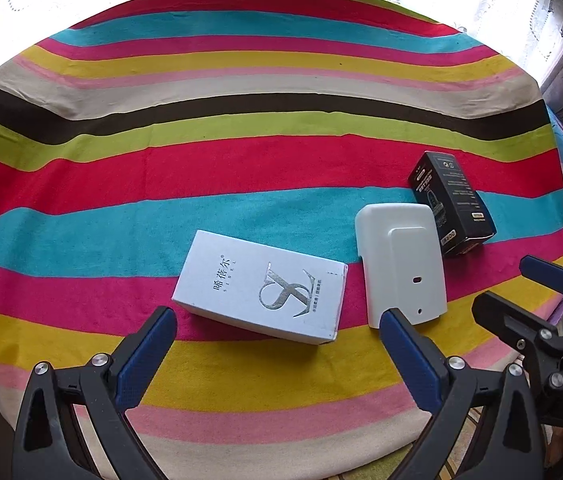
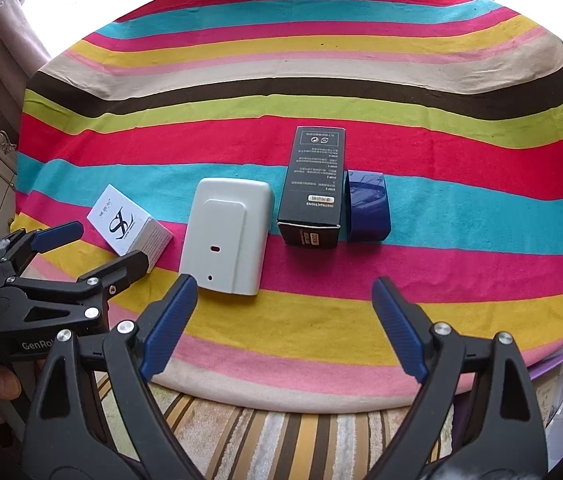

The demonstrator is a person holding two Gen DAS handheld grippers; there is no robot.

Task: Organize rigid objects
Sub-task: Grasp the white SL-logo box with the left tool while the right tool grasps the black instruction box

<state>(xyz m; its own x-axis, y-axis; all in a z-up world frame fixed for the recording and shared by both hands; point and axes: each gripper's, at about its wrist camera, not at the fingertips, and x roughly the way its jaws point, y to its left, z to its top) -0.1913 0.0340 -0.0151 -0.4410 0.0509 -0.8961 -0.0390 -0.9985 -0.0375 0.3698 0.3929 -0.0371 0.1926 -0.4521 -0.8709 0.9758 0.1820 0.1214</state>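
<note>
Table (image 2: 321,320) under a striped cloth (image 1: 241,168), window with lace curtain behind. Four rigid items lie in a loose row across the cloth's middle bands.

- White plastic housing (image 2: 227,236): largest, flat on its face, centre of the row.
- Black carton (image 2: 313,188): lying flat just right of the housing, apart from it.
- White carton (image 1: 261,286): left of the housing, skewed off the row's line, a gap between them.
- Blue box (image 2: 367,206): smallest, tight against the black carton's right side, probably touching.

Left tongs (image 1: 277,320): blue pads spread fully apart, nothing between them, hanging just short of the white carton's near edge.
Right tongs (image 2: 283,292): apart, empty, short of the housing and black carton.

Step, as I judge it: between grasps, both hands unloaded. The white carton looks the odd one out; next move likely needs the left tongs to straddle its narrow sides and square it to the housing.
</note>
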